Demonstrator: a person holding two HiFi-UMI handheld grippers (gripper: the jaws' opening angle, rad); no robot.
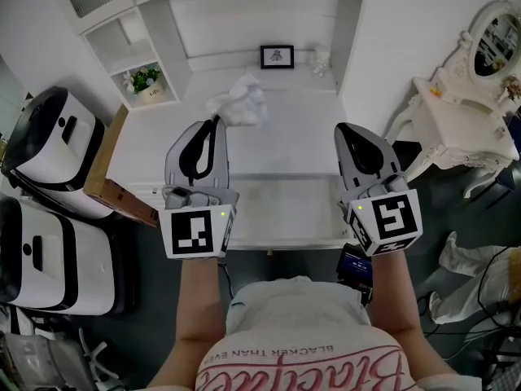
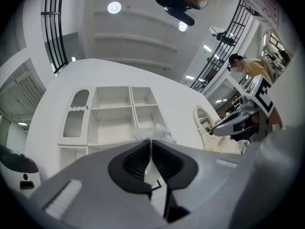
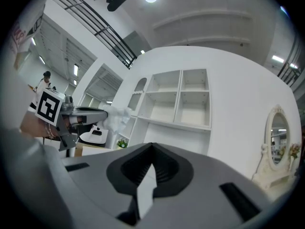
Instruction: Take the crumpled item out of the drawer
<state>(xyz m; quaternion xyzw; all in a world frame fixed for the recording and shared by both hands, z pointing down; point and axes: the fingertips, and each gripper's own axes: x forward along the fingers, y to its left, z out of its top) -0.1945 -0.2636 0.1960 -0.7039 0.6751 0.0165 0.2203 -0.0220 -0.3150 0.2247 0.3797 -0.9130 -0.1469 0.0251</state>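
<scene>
Your head view is evenly bright, pale and nearly colourless, with soft shadows. Both gripper views bulge at the edges and go black in the corners. The ceiling lights (image 2: 114,7) flare, and close-up parts blur.

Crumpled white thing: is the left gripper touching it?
Touching. The left gripper view shows the left gripper with its jaws closed, pinching the crumpled white thing at their tips.

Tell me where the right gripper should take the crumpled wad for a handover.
Grip the wad by its free bulge on the far right side, coming in from the right. The left gripper is shut on its near left corner, so that side is taken. The right gripper, now shut, must open first.
</scene>
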